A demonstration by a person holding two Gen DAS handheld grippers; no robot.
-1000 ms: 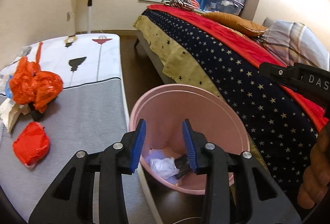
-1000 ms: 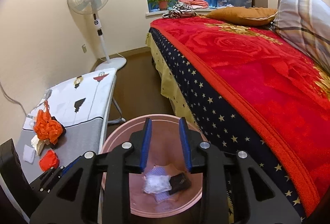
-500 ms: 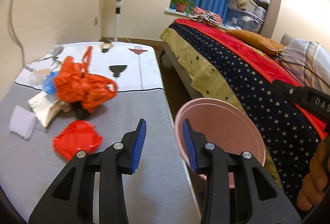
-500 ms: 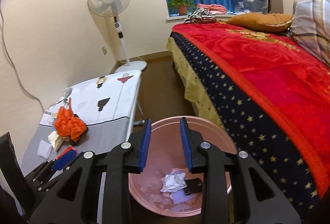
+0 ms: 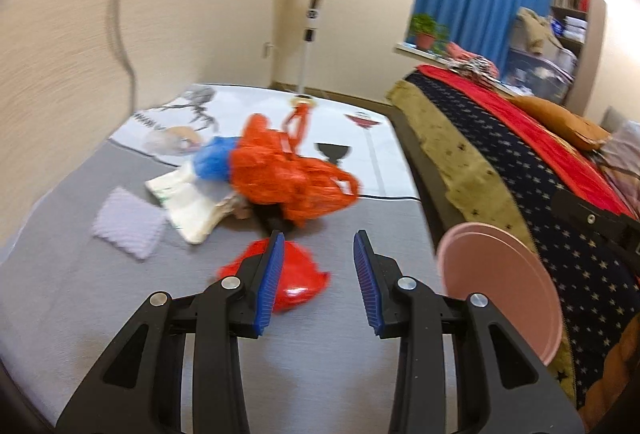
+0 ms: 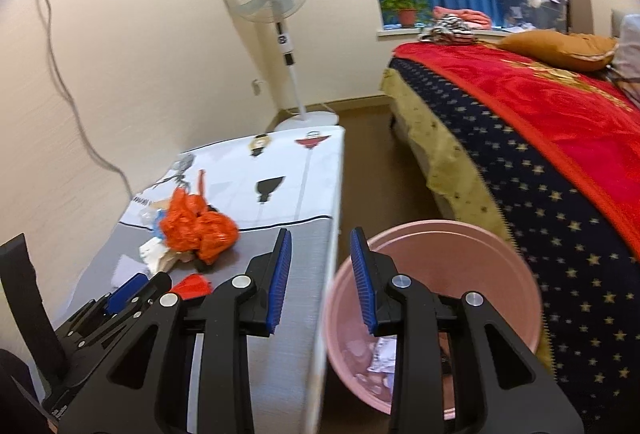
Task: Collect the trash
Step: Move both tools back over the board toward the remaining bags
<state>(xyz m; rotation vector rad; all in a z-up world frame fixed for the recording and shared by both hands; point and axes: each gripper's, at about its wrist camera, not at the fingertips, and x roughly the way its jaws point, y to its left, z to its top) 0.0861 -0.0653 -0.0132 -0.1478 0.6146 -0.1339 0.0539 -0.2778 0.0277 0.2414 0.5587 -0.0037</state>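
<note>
Left wrist view: left gripper [image 5: 318, 276] jaws apart, empty, above grey table [image 5: 120, 314]. Trash left to collect: flat glossy red wrapper [image 5: 298, 280] near; crinkled orange plastic bag [image 5: 288, 174], blue wad, white paper, pale quilted square farther.

Right wrist view: right gripper [image 6: 320, 270] jaws apart, empty, over table edge. Round pink plastic bin [image 6: 460, 274] right of table, floor level, already holding crumpled scraps. Task partly done.

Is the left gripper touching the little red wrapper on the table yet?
Cannot tell. In the left wrist view the left gripper overlaps the red wrapper; its left finger hides part of it, so no gap or contact shows.
</note>
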